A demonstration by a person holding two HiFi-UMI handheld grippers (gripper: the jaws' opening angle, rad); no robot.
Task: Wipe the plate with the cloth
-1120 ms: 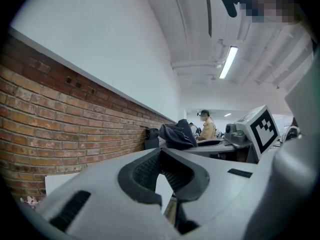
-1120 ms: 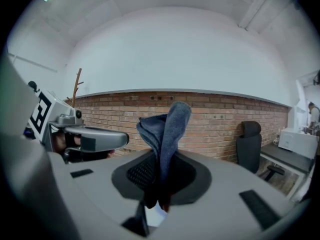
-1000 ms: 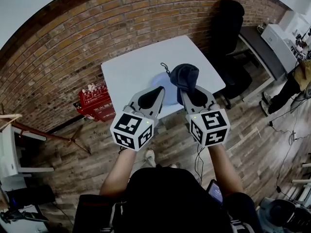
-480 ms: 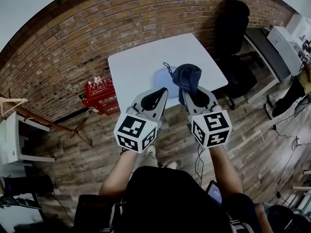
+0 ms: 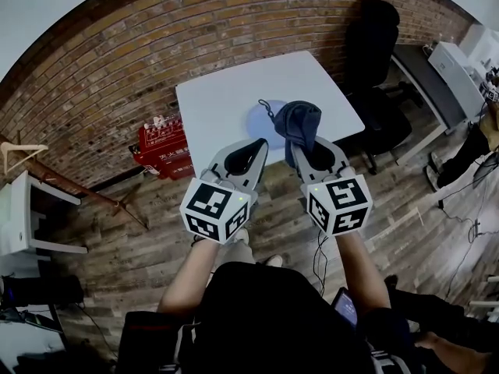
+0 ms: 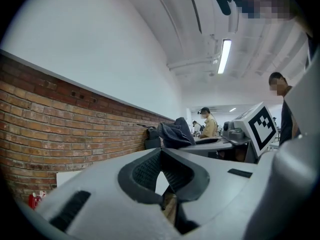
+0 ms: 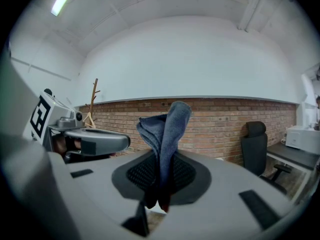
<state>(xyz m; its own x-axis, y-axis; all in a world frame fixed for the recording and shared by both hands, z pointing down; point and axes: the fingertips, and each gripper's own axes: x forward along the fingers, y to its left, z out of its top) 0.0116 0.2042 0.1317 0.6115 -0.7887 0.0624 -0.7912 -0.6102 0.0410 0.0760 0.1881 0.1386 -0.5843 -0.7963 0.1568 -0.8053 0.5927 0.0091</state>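
A pale blue plate (image 5: 261, 118) lies near the front edge of the white table (image 5: 226, 100). My right gripper (image 5: 304, 148) is shut on a dark blue cloth (image 5: 299, 127), which sticks up from the jaws (image 7: 166, 129) and hides the plate's right side in the head view. My left gripper (image 5: 256, 148) is shut with nothing in it; its jaws meet in the left gripper view (image 6: 161, 154). Both grippers hover at the table's near edge, tilted upward, short of the plate.
A black office chair (image 5: 373, 49) stands right of the table, beside a grey desk (image 5: 425, 76). A red crate (image 5: 160, 150) sits on the wood floor at the table's left. A brick wall (image 5: 117, 61) runs behind. People stand far off in the left gripper view.
The head view has shifted slightly, so the table and plate sit a little higher and more centred. Both grippers keep their pose and the cloth stays gripped.
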